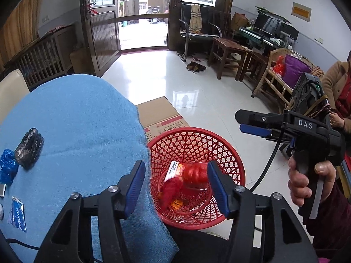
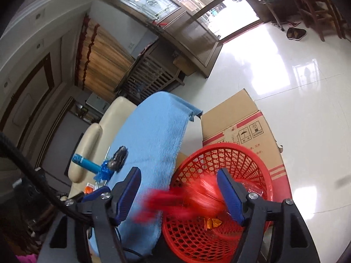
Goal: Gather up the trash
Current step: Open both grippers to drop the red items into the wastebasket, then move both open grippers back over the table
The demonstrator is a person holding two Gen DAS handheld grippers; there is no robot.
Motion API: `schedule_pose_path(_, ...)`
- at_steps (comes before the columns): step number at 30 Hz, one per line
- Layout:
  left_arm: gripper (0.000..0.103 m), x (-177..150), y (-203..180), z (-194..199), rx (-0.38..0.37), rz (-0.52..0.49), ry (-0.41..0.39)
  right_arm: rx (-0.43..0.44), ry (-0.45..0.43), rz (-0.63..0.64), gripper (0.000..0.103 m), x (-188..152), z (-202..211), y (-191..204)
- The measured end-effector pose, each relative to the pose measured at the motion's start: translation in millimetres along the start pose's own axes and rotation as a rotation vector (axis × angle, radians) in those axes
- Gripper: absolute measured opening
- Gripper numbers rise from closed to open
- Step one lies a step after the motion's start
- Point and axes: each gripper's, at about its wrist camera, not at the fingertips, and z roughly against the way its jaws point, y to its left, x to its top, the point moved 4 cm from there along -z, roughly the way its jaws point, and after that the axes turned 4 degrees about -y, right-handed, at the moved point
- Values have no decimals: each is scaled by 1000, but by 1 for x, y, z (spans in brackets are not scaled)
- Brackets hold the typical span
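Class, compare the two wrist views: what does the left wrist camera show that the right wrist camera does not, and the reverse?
Left wrist only: the right gripper held side-on in a hand, and a white-and-blue wrapper on the cloth.

Right wrist only: a blue tube and an orange wrapper at the table's edge.

Both: the red basket with red trash blurred above it, the blue cloth, the black bag and the cardboard box.

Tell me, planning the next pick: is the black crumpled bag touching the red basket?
Apart. The left wrist view shows the black crumpled bag on the blue cloth, with bare cloth between it and the red basket.
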Motion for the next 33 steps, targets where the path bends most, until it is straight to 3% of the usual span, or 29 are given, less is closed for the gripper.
schedule_pose_path(12,60,-9,6,42,54,-24,-90,-15,-5,54,75,-1,-2,29)
schedule_pose_path(19,60,-2,-5,57,59,-40,-135,7,-51,80,75,5,10,42)
schedule_pose_path(33,61,13,-25,61,94,-41,-122,66,-108,75,75,18,21,50)
